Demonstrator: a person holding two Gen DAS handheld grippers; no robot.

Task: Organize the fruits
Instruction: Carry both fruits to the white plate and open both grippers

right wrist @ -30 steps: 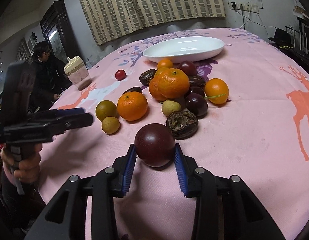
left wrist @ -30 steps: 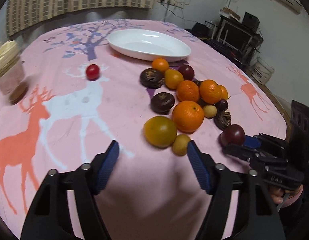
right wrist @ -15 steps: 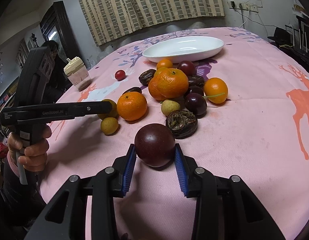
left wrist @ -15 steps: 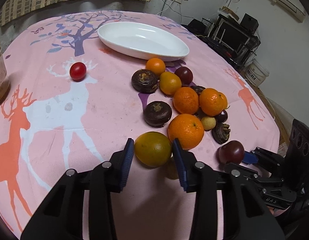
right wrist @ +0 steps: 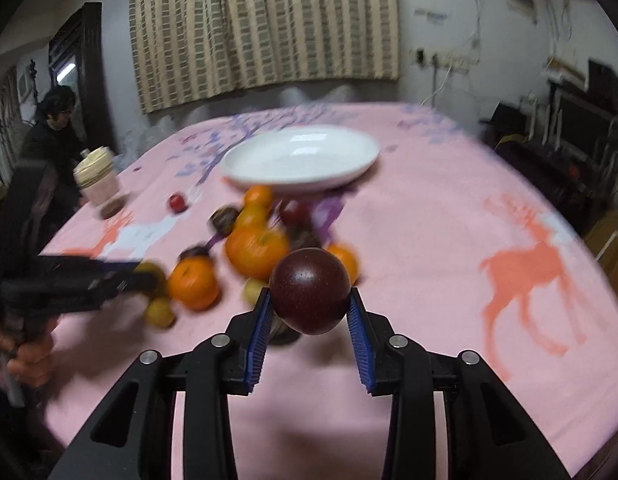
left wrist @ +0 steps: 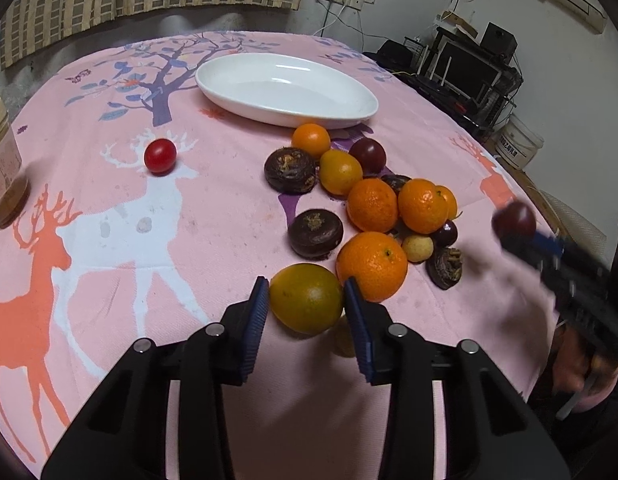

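My left gripper (left wrist: 305,305) sits low on the pink deer tablecloth (left wrist: 213,216), its blue pads pressed on both sides of a yellow-green citrus (left wrist: 305,294). That fruit rests at the near edge of a pile of oranges (left wrist: 372,266), dark round fruits (left wrist: 315,233) and small yellow ones. In the right wrist view my right gripper (right wrist: 309,306) is shut on a dark red plum (right wrist: 309,288), held above the cloth. The same plum (left wrist: 513,219) shows at the right of the left wrist view. A white oval dish (left wrist: 361,108) stands empty beyond the pile.
A lone cherry tomato (left wrist: 160,155) lies left of the pile. A lidded jar (left wrist: 1,160) stands at the table's left edge. A small yellow fruit (left wrist: 343,338) is half hidden under my left gripper's right finger. A person (right wrist: 57,128) sits beyond the table's far left.
My left gripper moved forward and narrowed from wide open onto the yellow-green citrus. My right gripper rose off the cloth with the plum and tipped up toward the dish.
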